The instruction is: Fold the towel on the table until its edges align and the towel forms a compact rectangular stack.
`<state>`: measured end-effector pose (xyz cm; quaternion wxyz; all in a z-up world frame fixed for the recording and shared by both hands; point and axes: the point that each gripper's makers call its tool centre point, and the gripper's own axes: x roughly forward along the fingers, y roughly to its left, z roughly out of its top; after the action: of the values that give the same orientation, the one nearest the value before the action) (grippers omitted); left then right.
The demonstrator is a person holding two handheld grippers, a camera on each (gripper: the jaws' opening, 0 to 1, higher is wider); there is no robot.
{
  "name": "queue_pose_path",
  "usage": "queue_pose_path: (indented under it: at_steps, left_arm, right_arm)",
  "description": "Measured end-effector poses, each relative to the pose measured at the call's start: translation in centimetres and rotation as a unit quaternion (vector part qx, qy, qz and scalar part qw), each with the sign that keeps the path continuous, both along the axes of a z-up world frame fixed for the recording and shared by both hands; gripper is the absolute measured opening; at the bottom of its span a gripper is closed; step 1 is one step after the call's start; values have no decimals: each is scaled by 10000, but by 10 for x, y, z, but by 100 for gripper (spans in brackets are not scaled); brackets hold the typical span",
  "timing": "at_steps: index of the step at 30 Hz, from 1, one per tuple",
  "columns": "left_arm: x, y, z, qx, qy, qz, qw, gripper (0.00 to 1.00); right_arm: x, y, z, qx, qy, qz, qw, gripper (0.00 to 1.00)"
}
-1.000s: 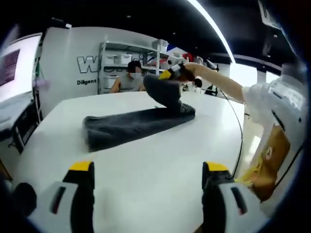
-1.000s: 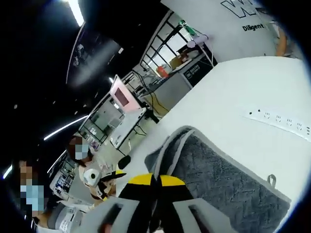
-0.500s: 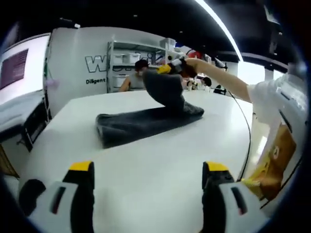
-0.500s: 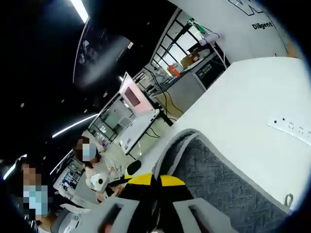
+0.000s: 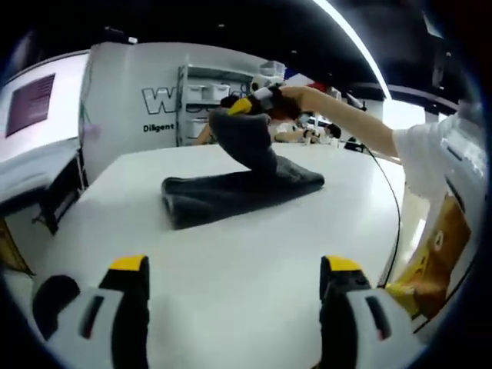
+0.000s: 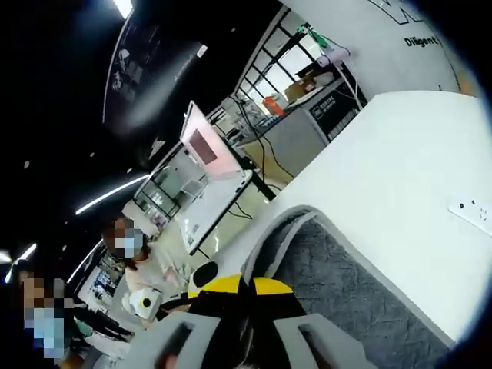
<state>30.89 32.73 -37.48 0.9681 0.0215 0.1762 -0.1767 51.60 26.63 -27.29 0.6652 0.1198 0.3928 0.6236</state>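
White tabletop (image 5: 231, 261): we note the right gripper (image 5: 244, 103), clenched on the towel (image 5: 231, 196) end, has carried it toward 9 o'clock; fold progressing. Left gripper (image 5: 231, 284) released, idle.

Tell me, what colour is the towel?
Dark grey towel, seen best in the left gripper view.

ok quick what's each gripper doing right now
Left gripper: open, holding nothing, above the table.
Right gripper: shut on the towel, one end lifted off the table.
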Motion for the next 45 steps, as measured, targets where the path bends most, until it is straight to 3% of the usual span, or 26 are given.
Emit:
queue_pose_path:
  at_steps: [10,14,21,28,36,45]
  left_arm:
    - [-1,6,-5,44,87,76,9999,97]
    - [-1,4,-6,61,82,72,9999,97]
    - [-2,-2,-8,7,83,17,10000,96]
    - [-5,-6,-9,8,104,-49,9999,96]
    - [-9,-5,-12,-3,129,-19,9999,96]
    - [-10,-7,-12,7,160,-27,9999,96]
  right_arm:
    - [1,43,-39,-935,-300,198,9950,3]
    - [-3,53,-58,-1325,-399,307,9899,3]
    - [-9,65,-100,-2125,-611,479,9741,3]
    - [-21,72,-126,-2495,-742,608,9636,3]
    - [-33,71,-140,-2832,-899,765,9518,3]
    - [-35,66,-144,-2837,-907,827,9510,3]
